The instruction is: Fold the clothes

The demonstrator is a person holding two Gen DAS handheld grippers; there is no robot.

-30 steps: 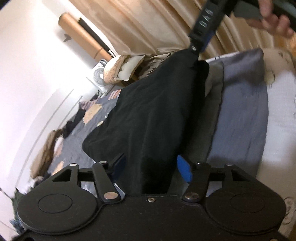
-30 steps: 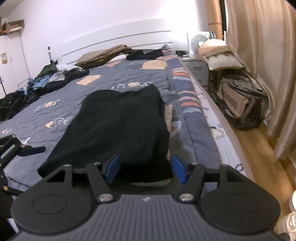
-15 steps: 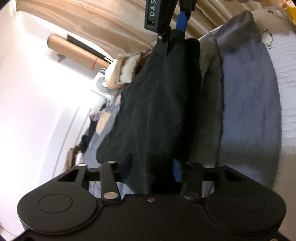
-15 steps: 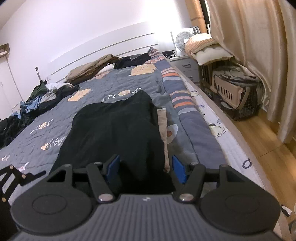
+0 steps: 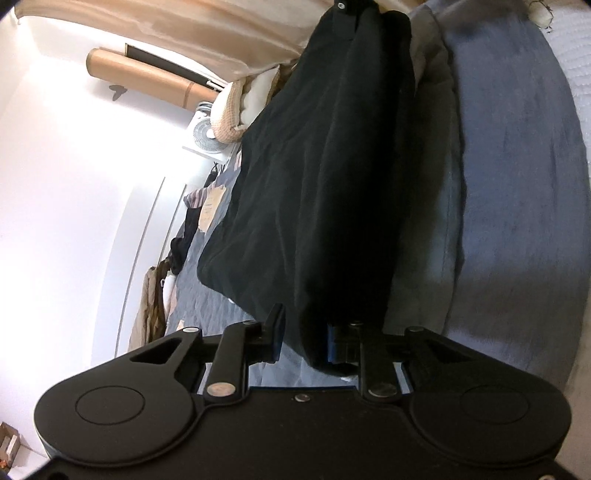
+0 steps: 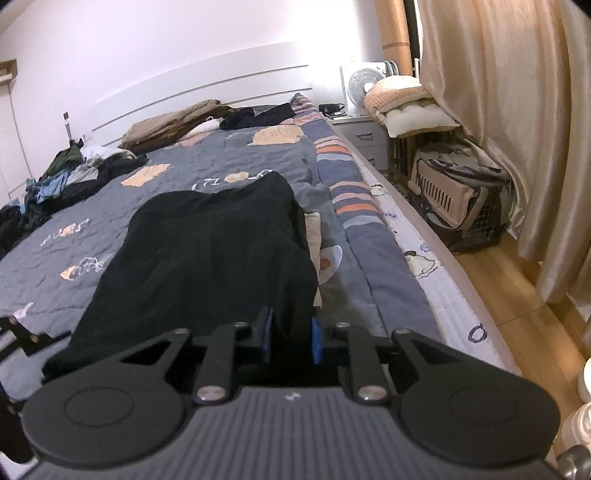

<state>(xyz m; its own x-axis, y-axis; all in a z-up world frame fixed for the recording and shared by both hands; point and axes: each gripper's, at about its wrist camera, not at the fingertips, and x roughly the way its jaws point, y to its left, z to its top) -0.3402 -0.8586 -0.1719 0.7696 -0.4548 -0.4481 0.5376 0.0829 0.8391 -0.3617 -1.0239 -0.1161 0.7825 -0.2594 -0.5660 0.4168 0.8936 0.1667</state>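
The black garment lies lengthwise on the bed, its near edge gathered at the foot end. The right gripper is pinched on that near edge: its blue pads are drawn close with dark cloth bunched between them. The left gripper also has the garment's edge running between its fingers; the right-hand pad presses the cloth, while the left-hand finger stands slightly off it, so whether the grip is fully made cannot be told.

Only the right wrist view shows the bed in full: a grey quilt with orange and white patches, a striped border on the side away from the garment, a pale cloth showing just beside the garment's curtain-side edge. A heap of mixed clothes lies far from the garment at the bed's far side, and tan and dark items rest against the white headboard. Beyond the bed stand a fan, a pet carrier and a beige curtain over wooden floor.

Only the left wrist view, rolled sideways, shows the garment from its long edge, with the tip of the other gripper fastened on the far corner at the top of the picture. It also shows a blue-grey cloth lying just beside the garment. The black garment blocks much of the bed in this view.
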